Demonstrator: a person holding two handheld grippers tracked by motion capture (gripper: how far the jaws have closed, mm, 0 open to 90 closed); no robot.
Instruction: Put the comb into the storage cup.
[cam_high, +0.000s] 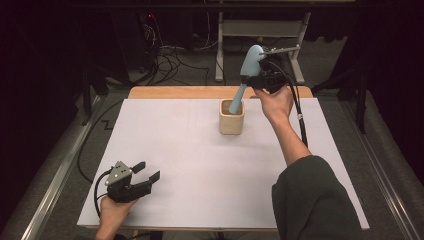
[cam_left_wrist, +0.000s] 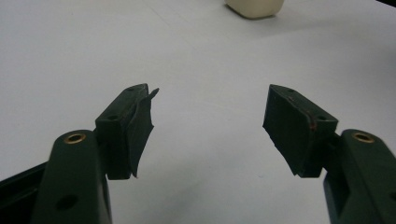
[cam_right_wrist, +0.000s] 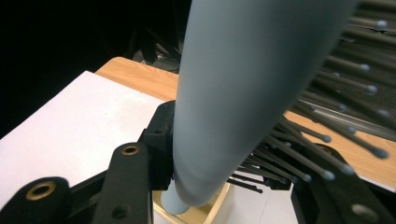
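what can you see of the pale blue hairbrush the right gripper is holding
The pale blue hairbrush looks like smooth matte plastic, with an oval head that narrows to a round handle. Dark thin bristles with small ball tips stick out from one side. It stands tilted, head up and handle down, its handle end inside the square cream cup on the white table sheet. The right gripper is shut on it near where the head meets the handle.

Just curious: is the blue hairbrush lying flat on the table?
No, the hairbrush stands tilted, handle end in the cup, held by the right gripper.
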